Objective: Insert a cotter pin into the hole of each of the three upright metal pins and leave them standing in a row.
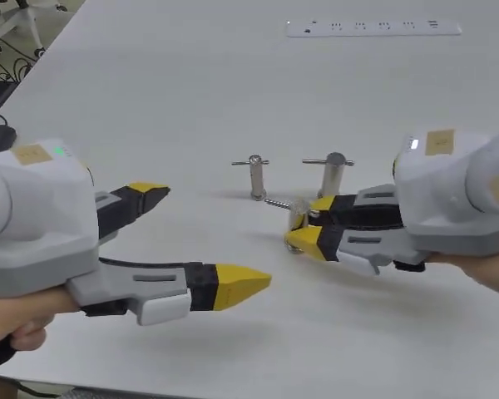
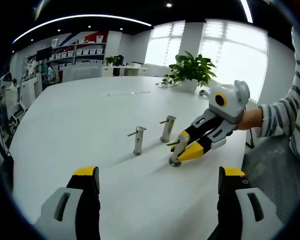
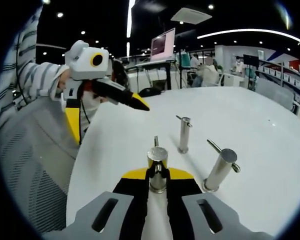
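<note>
On the table, right gripper clamps the near pin.
Left gripper gapes empty; jaws hide the pin's base.

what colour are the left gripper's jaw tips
Yellow, on the left gripper; clearest in the head view.

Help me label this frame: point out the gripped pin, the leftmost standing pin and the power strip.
gripped pin point(image 3: 157, 172), right gripper view, shaft between the jaws.
leftmost standing pin point(image 1: 256, 181), head view, mid-shaft.
power strip point(image 1: 374, 28), head view, middle of its top face.

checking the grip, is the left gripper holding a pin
No, the left gripper is open, with nothing between its jaws.
</note>
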The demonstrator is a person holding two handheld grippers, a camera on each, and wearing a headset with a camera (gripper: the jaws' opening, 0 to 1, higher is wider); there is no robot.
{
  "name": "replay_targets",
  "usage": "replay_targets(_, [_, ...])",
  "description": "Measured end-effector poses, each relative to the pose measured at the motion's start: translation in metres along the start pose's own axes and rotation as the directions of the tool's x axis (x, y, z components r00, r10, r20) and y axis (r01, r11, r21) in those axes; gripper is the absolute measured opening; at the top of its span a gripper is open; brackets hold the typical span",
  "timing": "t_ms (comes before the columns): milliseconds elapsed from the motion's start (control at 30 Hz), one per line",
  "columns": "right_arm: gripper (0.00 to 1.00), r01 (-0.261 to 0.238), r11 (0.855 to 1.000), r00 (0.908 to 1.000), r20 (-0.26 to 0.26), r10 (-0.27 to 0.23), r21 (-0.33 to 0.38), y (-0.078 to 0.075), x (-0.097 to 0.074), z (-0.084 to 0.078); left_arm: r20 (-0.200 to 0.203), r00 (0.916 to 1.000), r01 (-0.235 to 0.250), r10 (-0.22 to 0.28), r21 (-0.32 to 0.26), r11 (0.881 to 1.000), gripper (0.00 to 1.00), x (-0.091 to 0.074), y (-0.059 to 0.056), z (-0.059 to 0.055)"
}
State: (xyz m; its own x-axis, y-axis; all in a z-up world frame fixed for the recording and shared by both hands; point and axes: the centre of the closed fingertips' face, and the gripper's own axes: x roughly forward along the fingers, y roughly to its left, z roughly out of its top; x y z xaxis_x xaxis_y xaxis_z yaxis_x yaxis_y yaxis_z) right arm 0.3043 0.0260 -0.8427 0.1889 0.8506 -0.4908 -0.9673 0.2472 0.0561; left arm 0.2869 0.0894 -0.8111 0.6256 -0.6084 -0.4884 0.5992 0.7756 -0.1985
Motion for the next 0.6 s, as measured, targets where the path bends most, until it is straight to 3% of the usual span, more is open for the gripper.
replay_targets(367, [0.12, -0.02, 0.999, 0.9997, 0.01, 0.021, -0.035, -0.009, -0.026, -0.001, -0.004, 0.9999, -0.011, 0.011, -0.001, 1.0, 0.99, 0.001, 0.0, 0.002])
replay_targets(600, [0.12, -0.062, 0.997, 0.9977, 0.027, 0.063, -0.035, -0.018, -0.05, -0.005, -0.028, 0.9996, 0.0, 0.0, 0.011, 1.0, 0.99, 0.003, -0.003, 0.001])
